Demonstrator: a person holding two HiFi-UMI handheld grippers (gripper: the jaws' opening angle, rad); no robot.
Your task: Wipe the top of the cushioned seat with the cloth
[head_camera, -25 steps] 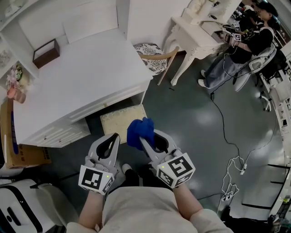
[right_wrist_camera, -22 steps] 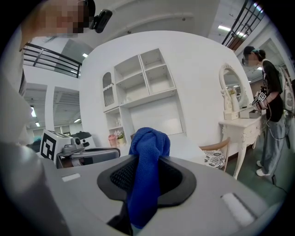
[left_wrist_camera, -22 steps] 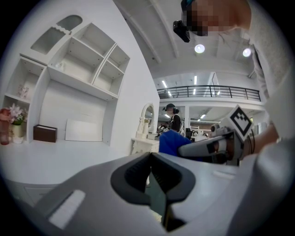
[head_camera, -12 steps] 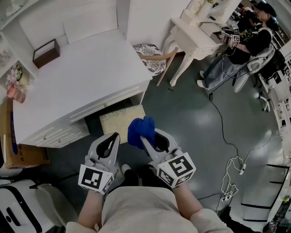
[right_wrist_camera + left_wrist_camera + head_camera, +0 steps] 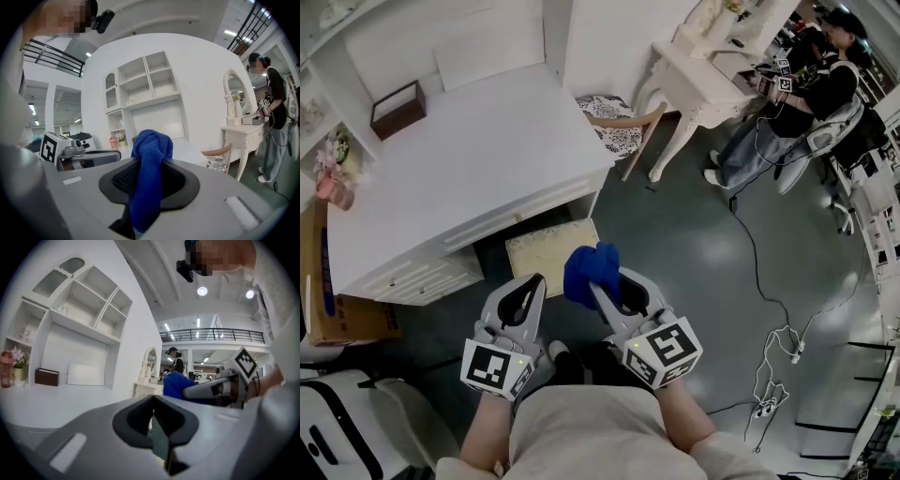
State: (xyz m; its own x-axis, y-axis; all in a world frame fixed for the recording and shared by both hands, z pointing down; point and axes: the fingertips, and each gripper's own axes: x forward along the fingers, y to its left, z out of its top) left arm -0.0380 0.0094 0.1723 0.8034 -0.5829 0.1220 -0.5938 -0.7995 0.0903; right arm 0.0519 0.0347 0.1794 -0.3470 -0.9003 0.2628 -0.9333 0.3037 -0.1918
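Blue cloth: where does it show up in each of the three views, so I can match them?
Head view: the cloth is lower middle, bunched in the right tongs.
Left gripper view: cloth right of centre, a blue lump.
Right gripper view: cloth dead centre, pinched between those tongs.
Shared landmark: the white dressing table, visible in all three.

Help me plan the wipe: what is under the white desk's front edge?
A square cream cushioned seat, partly tucked beneath the white desk; its covered far part cannot be seen.
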